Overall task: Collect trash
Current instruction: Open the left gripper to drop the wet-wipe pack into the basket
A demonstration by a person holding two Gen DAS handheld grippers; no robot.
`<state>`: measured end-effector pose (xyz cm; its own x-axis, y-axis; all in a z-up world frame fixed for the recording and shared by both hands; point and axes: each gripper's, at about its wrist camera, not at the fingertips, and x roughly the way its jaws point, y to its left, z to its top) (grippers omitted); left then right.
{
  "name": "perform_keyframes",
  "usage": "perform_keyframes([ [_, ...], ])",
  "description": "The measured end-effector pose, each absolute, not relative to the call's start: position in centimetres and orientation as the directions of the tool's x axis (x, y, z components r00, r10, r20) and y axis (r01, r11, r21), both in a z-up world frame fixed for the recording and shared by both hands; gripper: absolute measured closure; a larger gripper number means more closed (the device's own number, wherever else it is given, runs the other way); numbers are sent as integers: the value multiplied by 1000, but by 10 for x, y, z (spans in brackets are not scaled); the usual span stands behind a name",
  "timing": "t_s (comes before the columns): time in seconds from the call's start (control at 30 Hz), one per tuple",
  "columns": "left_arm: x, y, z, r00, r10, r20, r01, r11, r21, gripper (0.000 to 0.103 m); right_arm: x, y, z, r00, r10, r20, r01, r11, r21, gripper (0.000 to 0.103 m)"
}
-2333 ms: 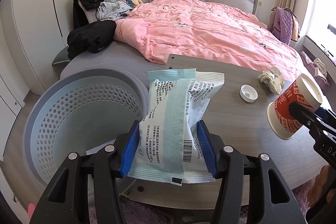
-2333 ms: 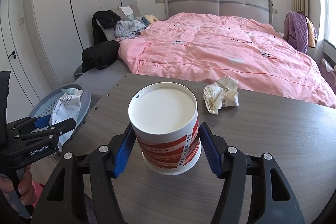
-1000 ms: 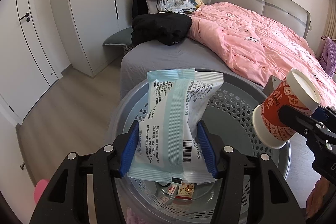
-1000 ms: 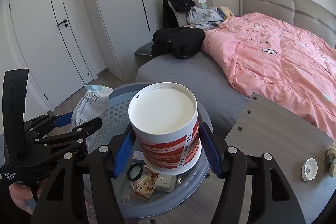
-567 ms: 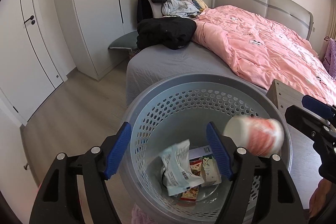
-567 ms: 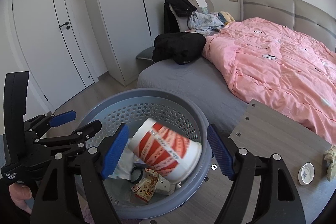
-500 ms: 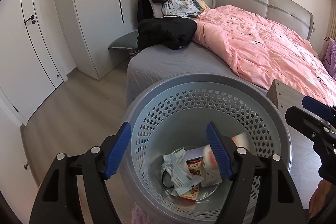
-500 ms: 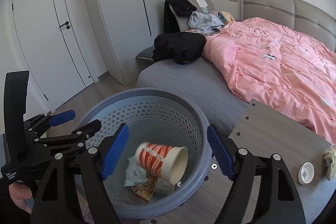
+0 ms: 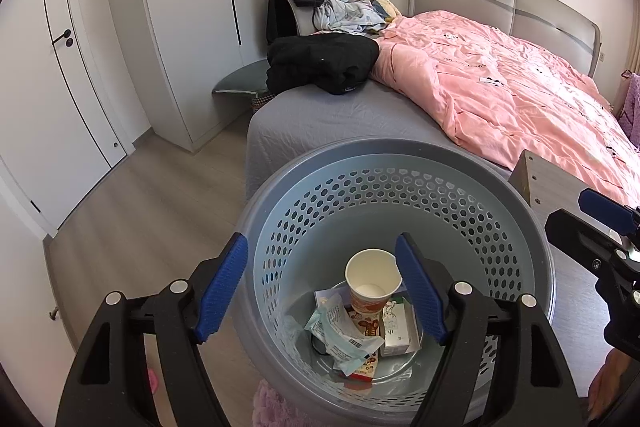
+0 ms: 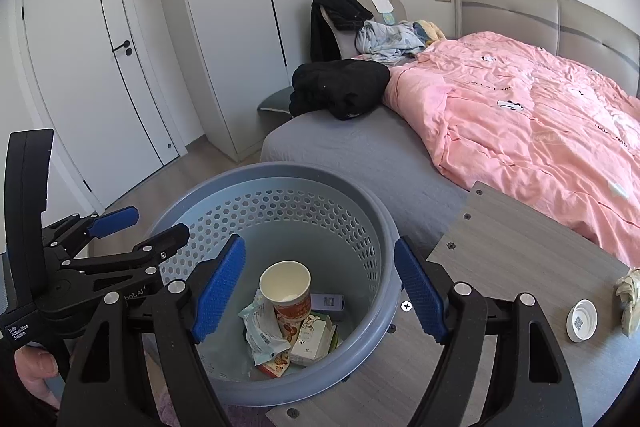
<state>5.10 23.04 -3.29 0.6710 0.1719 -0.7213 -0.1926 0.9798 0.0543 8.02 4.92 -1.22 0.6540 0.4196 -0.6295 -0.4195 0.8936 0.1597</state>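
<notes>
Below the left gripper (image 9: 322, 289): paper cup (image 9: 373, 279)

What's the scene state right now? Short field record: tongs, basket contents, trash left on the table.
left tongs: open, empty, above the basket
right tongs: open, empty, above the basket
basket: grey perforated, on the floor beside the table
paper cup: in the basket, mouth up, leaning on other trash
wrapper: in the basket beside the cup
other contents: a small white box, assorted packets
table: still holds a white cap and a crumpled tissue
</notes>
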Motion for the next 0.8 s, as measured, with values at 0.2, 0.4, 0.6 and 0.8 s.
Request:
perform_keyframes([
  [0.2,47,228,-31,673,177,-718,-196,979,58,30,77,45,-12,652,412,-636,-408,898,164,28],
  [0.4,47,227,-31,673,177,-718,-195,979,58,29,70,41,-14,647,400,-649,-395,904,163,26],
  [0.6,40,216,-27,679,178,-712,-189,980,65,29,62,32,-13,651,383,-656,-374,913,162,21],
  [0.8,32,200,-24,684,167,-710,-165,984,72,28,54,16,-14,655,356,-667,-342,926,158,18],
])
